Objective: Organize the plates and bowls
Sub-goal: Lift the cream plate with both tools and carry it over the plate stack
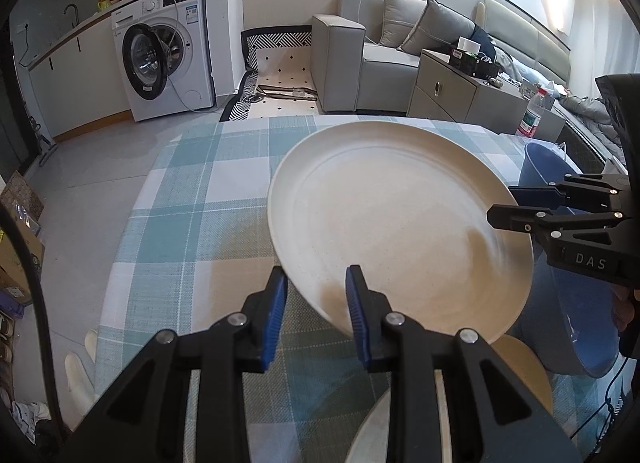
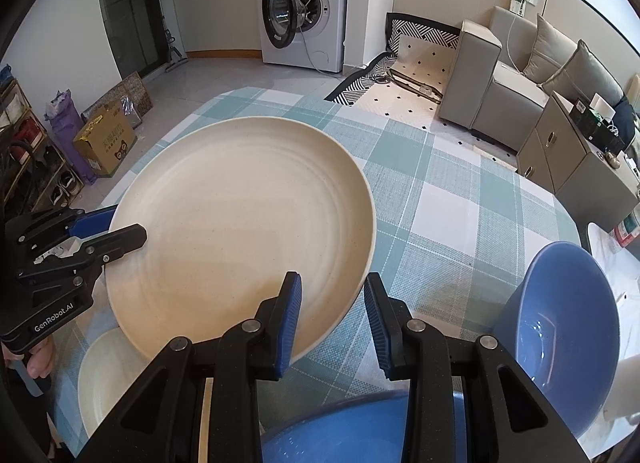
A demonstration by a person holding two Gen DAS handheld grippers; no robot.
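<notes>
Above checked woven tablecloth (image 1: 192,191), round speckled cream plate (image 1: 392,215), glossy blue bowl (image 2: 560,319)

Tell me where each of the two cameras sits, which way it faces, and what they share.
Left wrist: on the left gripper, looking down its fingers at the cream plate; right gripper enters from the right.
Right wrist: on the right gripper, looking at the same plate; left gripper and a hand show.
Shared: plate, checked tablecloth, washing machine.

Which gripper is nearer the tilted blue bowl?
Right. The right gripper grips the cream round plate at its edge beside the tilted blue bowl; the left gripper grips the plate's opposite edge, farther off.
</notes>
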